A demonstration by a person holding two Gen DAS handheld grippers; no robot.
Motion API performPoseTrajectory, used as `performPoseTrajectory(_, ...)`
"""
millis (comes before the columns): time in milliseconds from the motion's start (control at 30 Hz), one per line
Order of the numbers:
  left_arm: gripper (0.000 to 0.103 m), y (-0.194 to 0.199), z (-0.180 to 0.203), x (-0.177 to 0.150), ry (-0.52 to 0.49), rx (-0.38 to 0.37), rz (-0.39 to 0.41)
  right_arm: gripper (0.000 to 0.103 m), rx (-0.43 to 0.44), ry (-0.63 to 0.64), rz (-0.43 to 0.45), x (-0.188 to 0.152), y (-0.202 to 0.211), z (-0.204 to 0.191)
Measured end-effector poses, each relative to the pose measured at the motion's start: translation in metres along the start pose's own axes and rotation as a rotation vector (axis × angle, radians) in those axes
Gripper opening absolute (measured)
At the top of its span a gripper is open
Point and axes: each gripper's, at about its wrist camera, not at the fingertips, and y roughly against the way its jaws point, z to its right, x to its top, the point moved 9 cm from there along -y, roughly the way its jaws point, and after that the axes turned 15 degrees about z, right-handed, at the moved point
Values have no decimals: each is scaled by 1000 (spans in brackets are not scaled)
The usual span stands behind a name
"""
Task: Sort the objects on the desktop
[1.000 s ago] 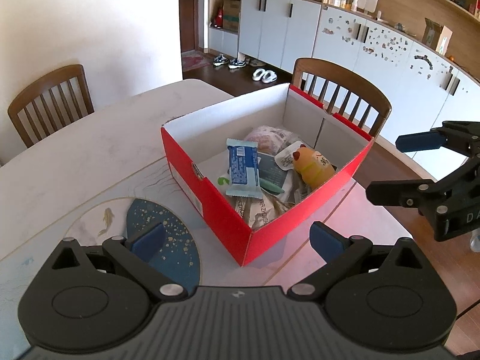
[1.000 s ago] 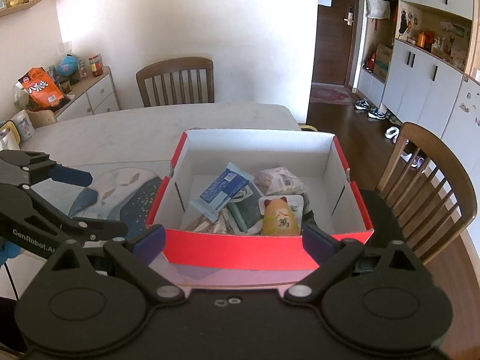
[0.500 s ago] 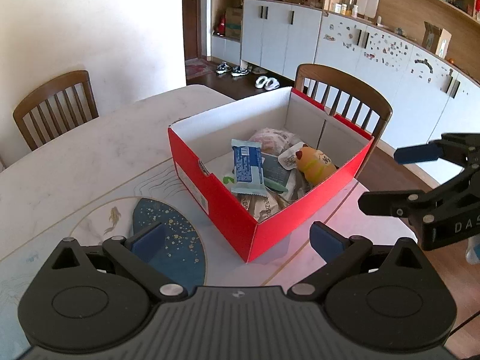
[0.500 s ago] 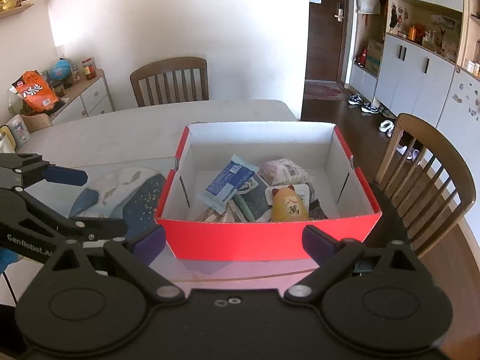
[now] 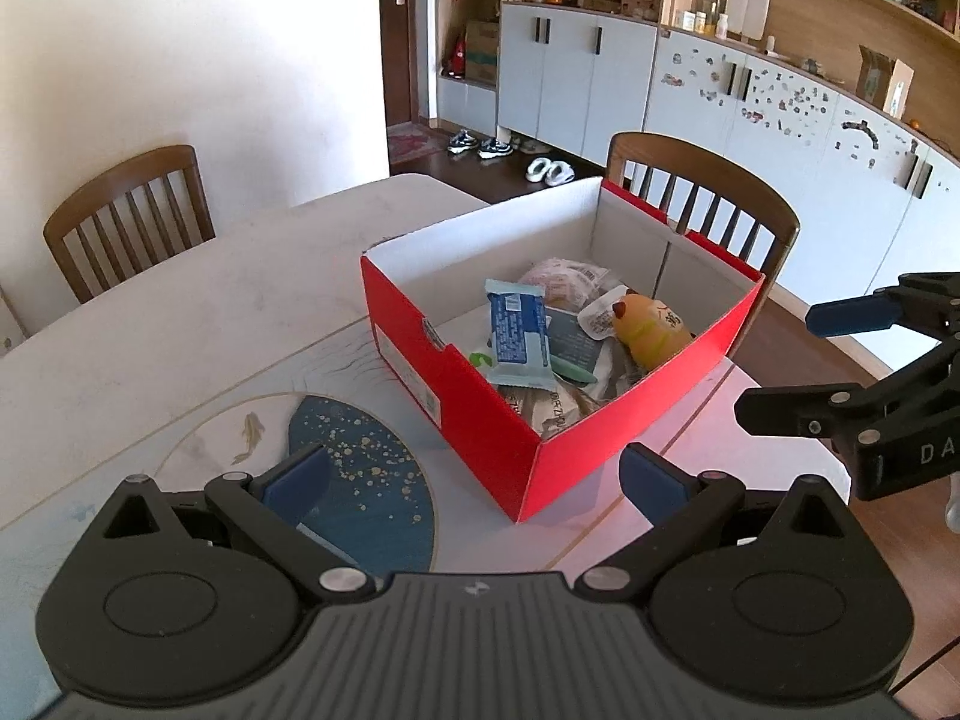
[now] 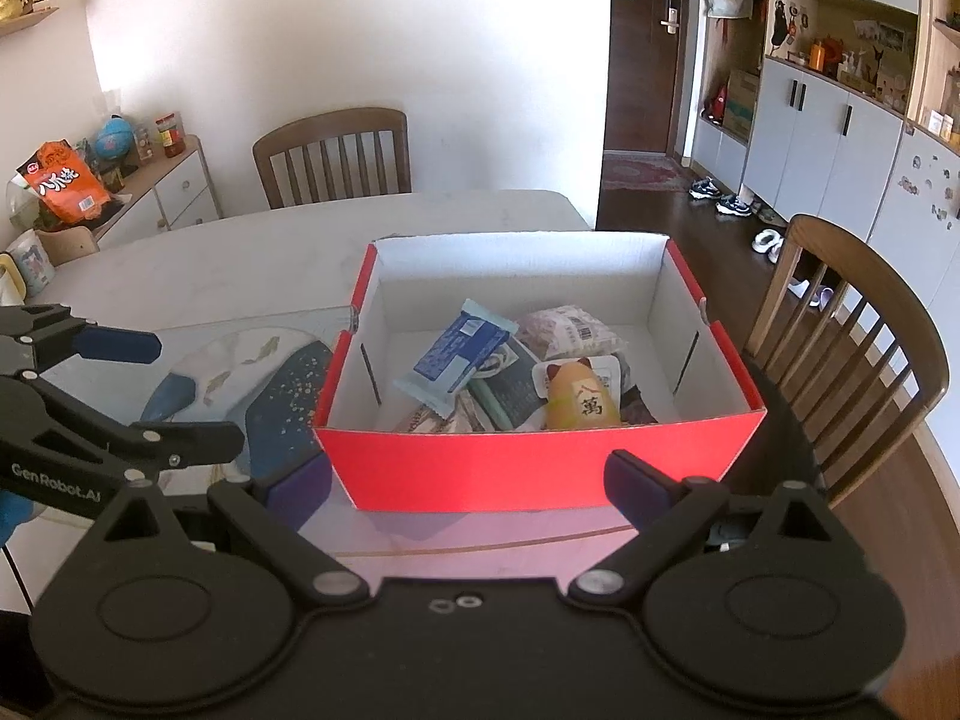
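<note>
Left gripper (image 5: 474, 477): low in the frame, jaws wide apart, holding nothing.
Right gripper (image 6: 465, 480): low in the frame, jaws wide apart, holding nothing.
Red box (image 6: 540, 471): in the middle of both views, on the white table (image 5: 180, 324), red outside, white inside, top open.
Things in the box: a blue snack pack (image 5: 517, 333) on top, a pink bag (image 6: 570, 330) behind it, a yellow cat toy (image 6: 582, 399) near the front wall.
Mat (image 5: 360, 480): dark blue with gold dots, just beside the box.
Change: both grippers have pulled back from the box, so it looks a bit smaller and higher in the frame. The jaws stay wide.
</note>
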Motion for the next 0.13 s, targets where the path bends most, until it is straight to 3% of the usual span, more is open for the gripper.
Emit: performPoseTrajectory(133, 103, 5, -10, -2, 26, 0, 3, 98, 5, 7, -5, 2, -3, -7)
